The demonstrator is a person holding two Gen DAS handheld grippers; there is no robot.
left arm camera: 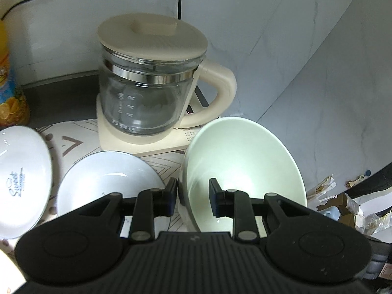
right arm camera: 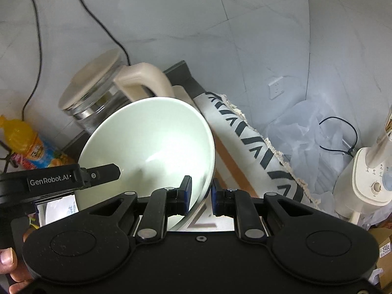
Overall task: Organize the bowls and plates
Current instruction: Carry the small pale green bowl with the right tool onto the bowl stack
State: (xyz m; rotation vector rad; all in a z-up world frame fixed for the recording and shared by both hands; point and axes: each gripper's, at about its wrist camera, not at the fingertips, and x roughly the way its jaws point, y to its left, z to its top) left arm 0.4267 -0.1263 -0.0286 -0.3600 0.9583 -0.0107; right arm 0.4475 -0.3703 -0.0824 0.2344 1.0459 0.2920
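A glass kettle (left arm camera: 147, 90) stands on its cream base (left arm camera: 137, 142), an orange juice bottle (left arm camera: 9, 85) well left of it.

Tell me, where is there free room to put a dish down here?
Free: patterned mat between the Sweet plate and kettle base; dark counter between juice bottle and kettle. Crowded: white plate and green bowl side by side up front.

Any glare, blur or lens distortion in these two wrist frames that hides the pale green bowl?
Left wrist view: a bright glare patch washes out the inside of the pale green bowl, and fisheye curvature bends the wall seams; the glass kettle stays sharp. Right wrist view: similar glare in the bowl's centre, the kettle slightly soft, dark vignette at the corners.
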